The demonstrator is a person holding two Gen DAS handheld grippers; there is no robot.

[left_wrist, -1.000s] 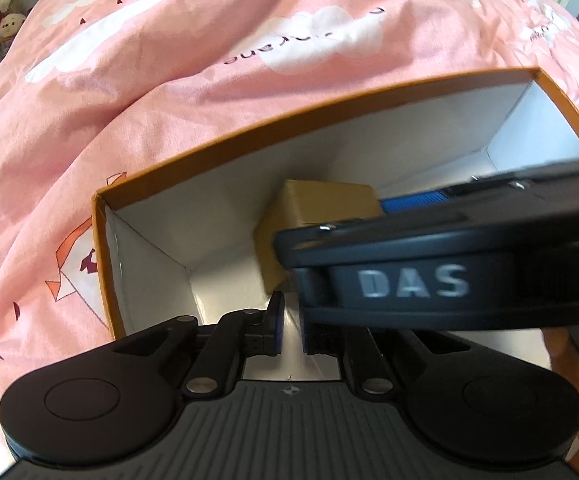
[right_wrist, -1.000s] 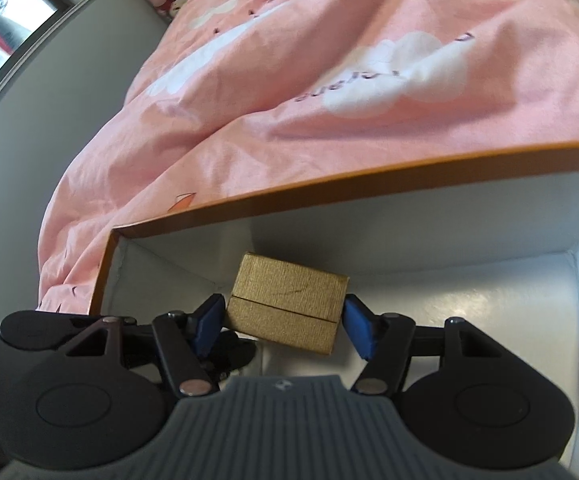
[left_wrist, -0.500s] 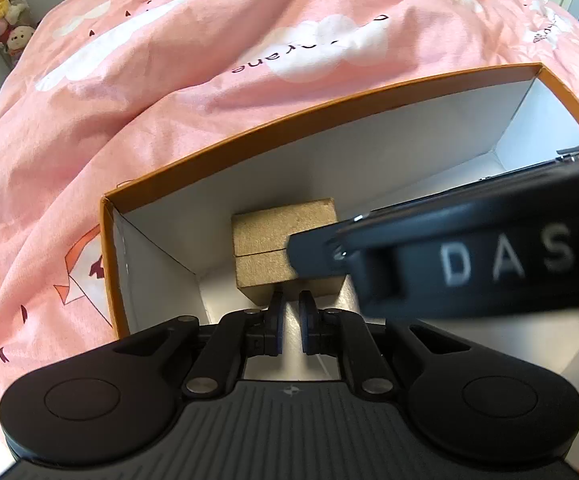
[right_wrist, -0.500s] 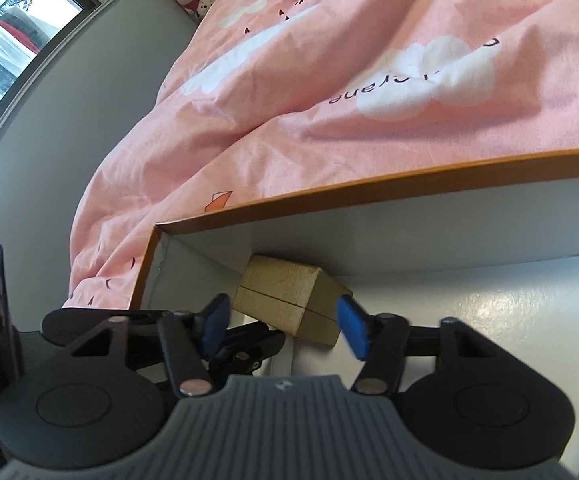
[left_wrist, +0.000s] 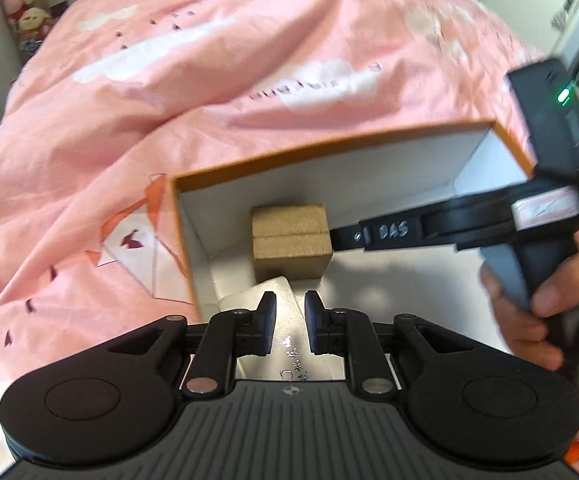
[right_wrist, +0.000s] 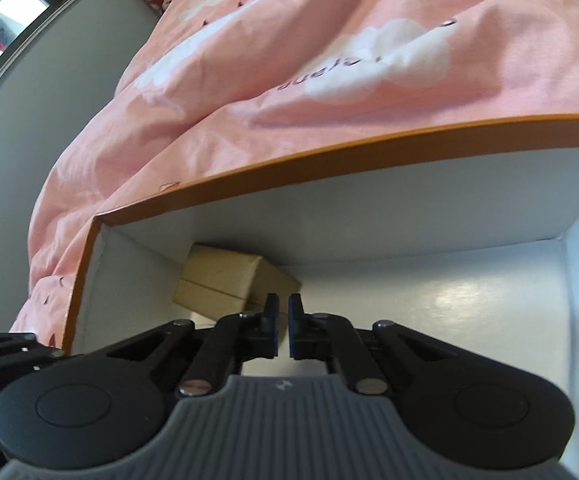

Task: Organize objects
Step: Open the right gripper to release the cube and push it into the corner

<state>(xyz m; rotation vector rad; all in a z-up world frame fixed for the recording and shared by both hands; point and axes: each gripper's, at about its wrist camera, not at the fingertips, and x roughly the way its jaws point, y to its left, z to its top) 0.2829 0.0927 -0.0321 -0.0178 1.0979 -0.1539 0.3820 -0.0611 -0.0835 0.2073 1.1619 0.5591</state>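
Right gripper (right_wrist: 283, 312) jaws just closed, empty, gold box (right_wrist: 225, 280) released, seemingly just beyond them.

The lower near corner of the small gold cardboard box (right_wrist: 225, 280) is hidden behind the right claw (right_wrist: 283, 316) at the centre of the right wrist frame. In the left wrist frame, the tip of the right claw is concealed behind that box (left_wrist: 289, 236), and the pink printed quilt (left_wrist: 217, 80) is blurred. The plush toys (left_wrist: 21, 4) at upper left are too small to be identified. The orange-rimmed white carton (left_wrist: 329, 142) is cut off at the right.
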